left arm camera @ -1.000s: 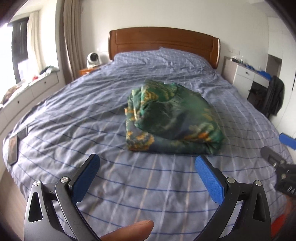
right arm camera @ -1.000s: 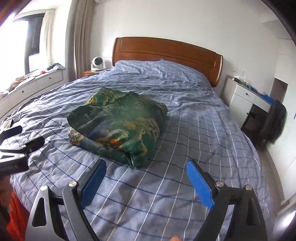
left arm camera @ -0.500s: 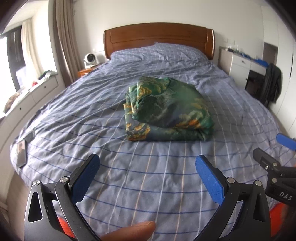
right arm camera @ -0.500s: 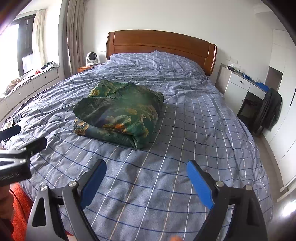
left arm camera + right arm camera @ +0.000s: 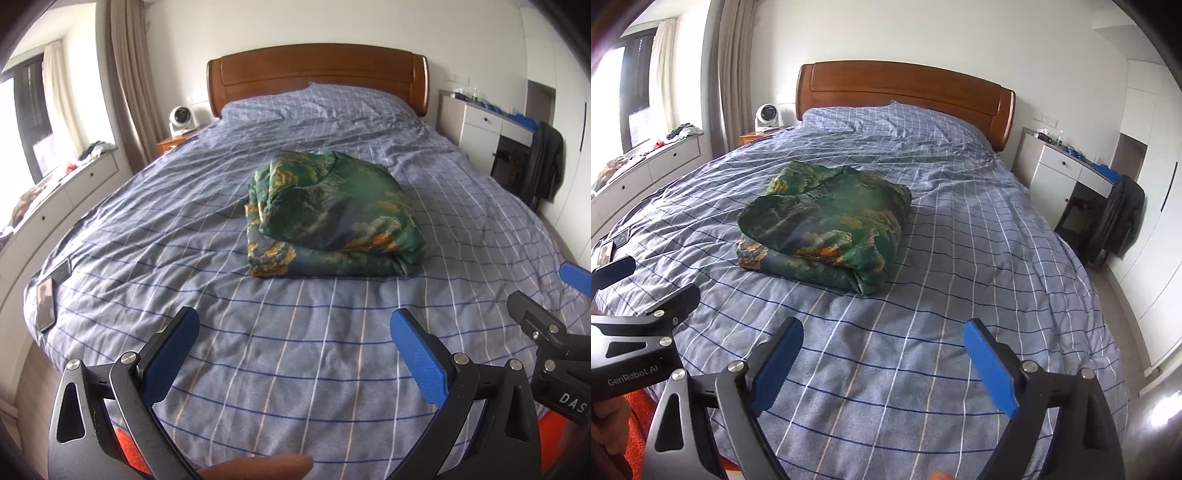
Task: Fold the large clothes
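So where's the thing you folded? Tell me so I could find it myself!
Look at the big bed with the blue checked cover and the brown wooden headboard. In the middle of the cover lies the folded cloth, a puffy bundle. It is the only shiny dark green thing there, with orange and yellow patches, unlike the flat black phone near the bed's edge.

The garment (image 5: 332, 218) is dark green with orange and yellow patches and a bluish part, in a cloudy landscape print. The bed (image 5: 280, 354) wears a grey-blue cover checked with white, dark blue and pale tan lines. The headboard (image 5: 317, 74) is reddish-brown wood. Both the left tool (image 5: 291, 328) and the right tool (image 5: 882, 336) are black with blue pads. The curtain (image 5: 129, 77) is taupe, the desk (image 5: 1060, 166) white, the fan (image 5: 180, 117) white, the walls off-white.
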